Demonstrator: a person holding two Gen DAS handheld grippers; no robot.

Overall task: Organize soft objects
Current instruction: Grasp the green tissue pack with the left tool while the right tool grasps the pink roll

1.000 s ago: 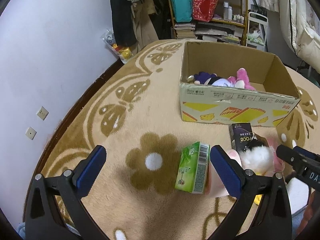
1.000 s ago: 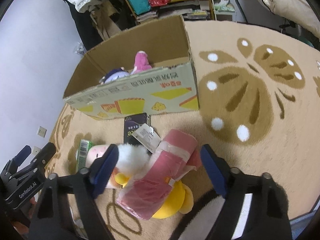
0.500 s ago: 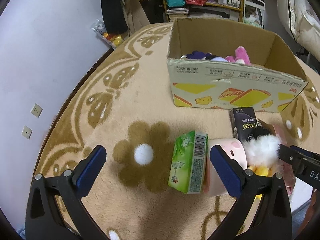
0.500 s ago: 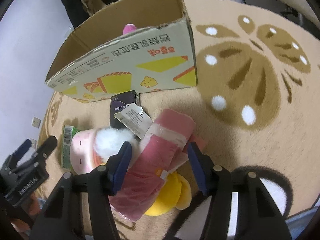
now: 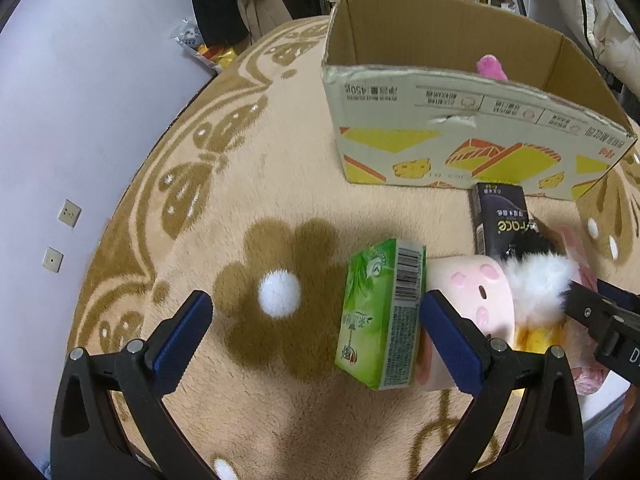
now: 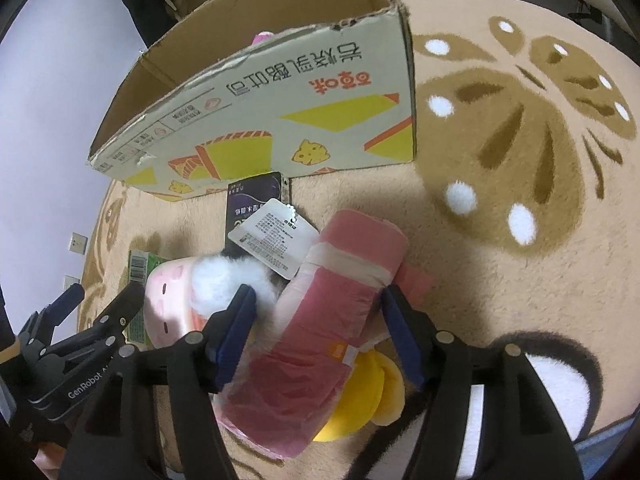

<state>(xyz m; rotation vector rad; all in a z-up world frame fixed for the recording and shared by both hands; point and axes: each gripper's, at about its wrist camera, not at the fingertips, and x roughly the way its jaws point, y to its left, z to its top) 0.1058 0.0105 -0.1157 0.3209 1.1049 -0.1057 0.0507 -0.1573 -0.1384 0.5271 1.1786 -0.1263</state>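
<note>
A pink plastic-wrapped soft bundle (image 6: 340,280) lies on the rug over a yellow plush (image 6: 360,396). My right gripper (image 6: 318,326) straddles the bundle. Its jaws are opening, and the left pad rests against white fluff (image 6: 224,280) rather than the wrap. To the left lies a pink plush with a face (image 5: 468,292), with a paper tag (image 6: 276,236) over it. A green tissue pack (image 5: 380,316) stands on edge just inside the right finger of my open left gripper (image 5: 316,338); nothing is gripped. The cardboard box (image 5: 460,120) behind holds a magenta plush (image 5: 492,68).
A black carton (image 5: 500,216) lies flat between the box and the plush pile. The beige flower-patterned rug (image 5: 260,184) spreads out to the left, up to a lilac wall (image 5: 80,100). Shelves and hanging clothes (image 5: 224,0) stand behind the box.
Both grippers have sunk closer to the rug and the objects. The right jaws narrowed around the pink bundle, then widened again. The left jaws stayed wide apart.
</note>
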